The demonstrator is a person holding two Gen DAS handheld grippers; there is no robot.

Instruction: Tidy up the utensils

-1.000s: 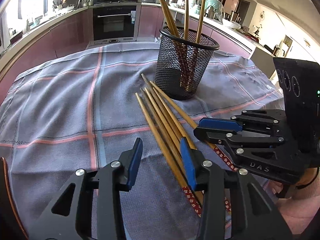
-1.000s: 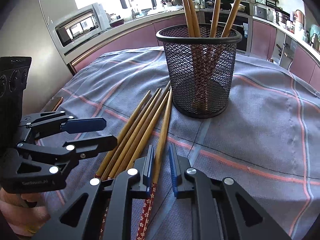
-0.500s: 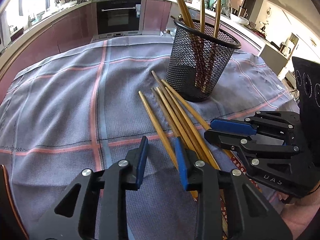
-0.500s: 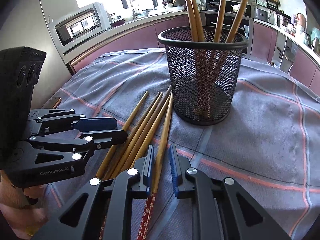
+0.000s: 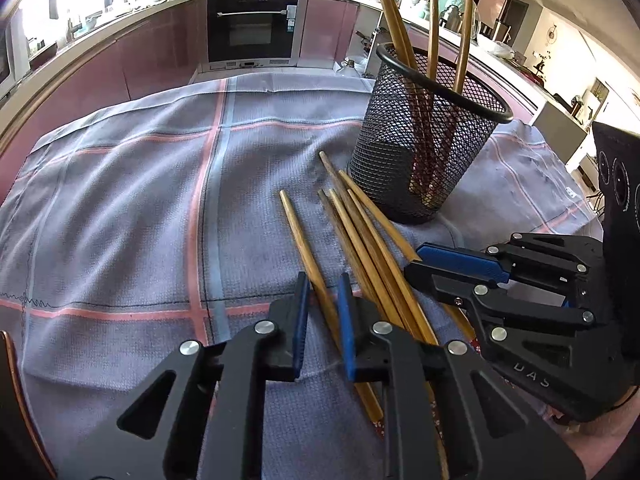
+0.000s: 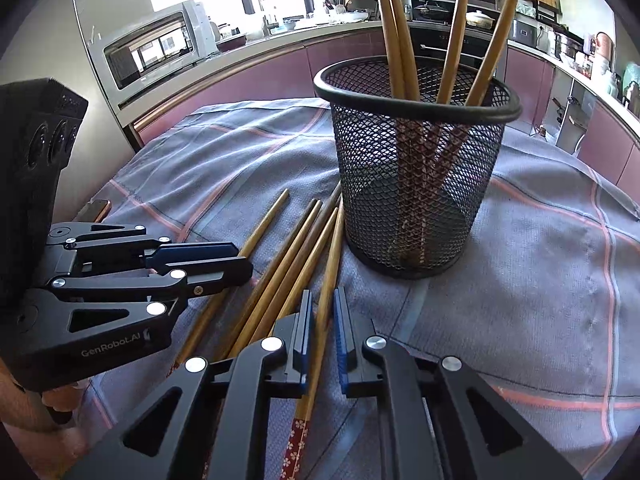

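Several wooden chopsticks lie side by side on the cloth, and also show in the right wrist view. A black mesh cup holds several chopsticks upright; it also shows in the right wrist view. My left gripper straddles the leftmost chopstick, jaws narrow but with gaps either side. My right gripper straddles the rightmost chopstick, jaws narrow, not clamped. Each gripper shows in the other's view: the right one and the left one.
A grey-blue checked cloth covers the table. A phone lies at the cloth's left edge. Kitchen counters and an oven stand behind the table.
My left gripper moved right and forward over the leftmost chopstick and its jaws narrowed. My right gripper edged forward toward the cup along the rightmost chopstick.
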